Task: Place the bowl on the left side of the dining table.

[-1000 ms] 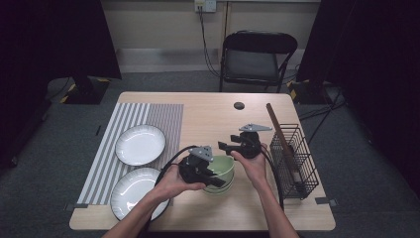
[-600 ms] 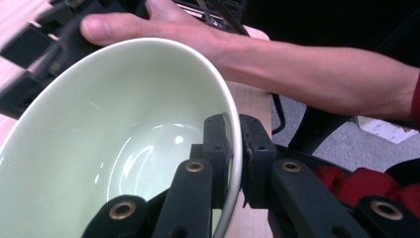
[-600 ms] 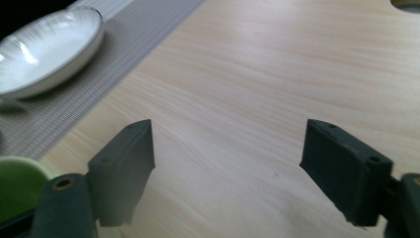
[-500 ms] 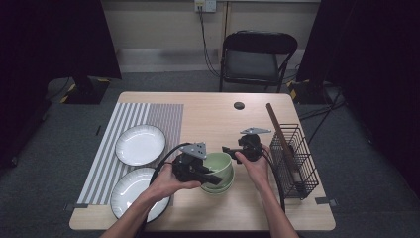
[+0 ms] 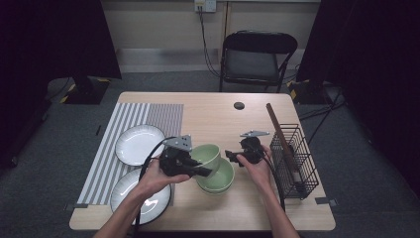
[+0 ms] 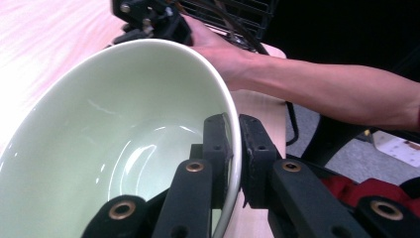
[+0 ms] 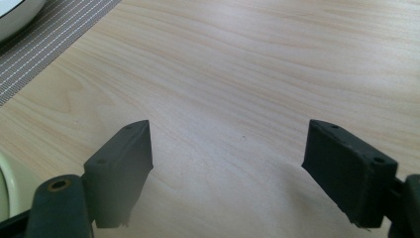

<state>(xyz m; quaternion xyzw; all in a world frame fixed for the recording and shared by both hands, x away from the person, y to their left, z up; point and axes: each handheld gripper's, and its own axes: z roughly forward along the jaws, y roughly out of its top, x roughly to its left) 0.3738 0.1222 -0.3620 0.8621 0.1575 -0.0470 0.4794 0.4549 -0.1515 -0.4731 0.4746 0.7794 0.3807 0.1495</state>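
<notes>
At a wooden table (image 5: 208, 111), the left gripper (image 5: 200, 171) clamps its jaws on the rim of a pale green bowl (image 5: 207, 155), held tilted just above a second green bowl (image 5: 222, 179) resting on the tabletop. The right gripper (image 5: 229, 155), just beside the bowls and near a black wire rack (image 5: 297, 158), has just been opening its jaws, which stand wide apart over bare wood with nothing between them.

Bare table (image 5: 218, 111) beyond bowls (image 5: 214, 168); rack (image 5: 297, 158) blocks right
</notes>
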